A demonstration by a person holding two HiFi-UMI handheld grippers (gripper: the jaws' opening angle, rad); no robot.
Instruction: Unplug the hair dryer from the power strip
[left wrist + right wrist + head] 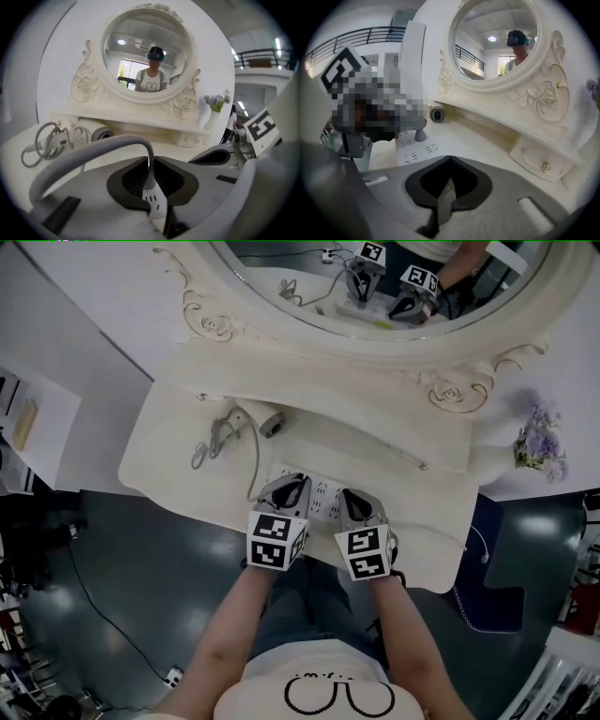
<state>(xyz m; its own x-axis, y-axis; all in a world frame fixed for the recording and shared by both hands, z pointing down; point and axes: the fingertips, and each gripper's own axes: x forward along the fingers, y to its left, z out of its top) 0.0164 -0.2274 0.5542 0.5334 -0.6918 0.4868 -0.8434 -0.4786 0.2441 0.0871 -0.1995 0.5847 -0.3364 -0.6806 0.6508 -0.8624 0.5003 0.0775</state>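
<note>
- left hand-held gripper is clenched on the plug: pull straight out of the power strip.
- right hand-held gripper, clenched, should pin it down.

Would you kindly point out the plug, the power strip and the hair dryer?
plug [421,135]: right gripper view, its grey cone-shaped body.
power strip [323,495]: head view, its white socketed top.
hair dryer [101,134]: left gripper view, its round grey end.

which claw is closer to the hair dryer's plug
Left. The left claw is shut on the plug in the strip. The right claw sits just to its right, gripping the strip's end, apart from the plug.
</note>
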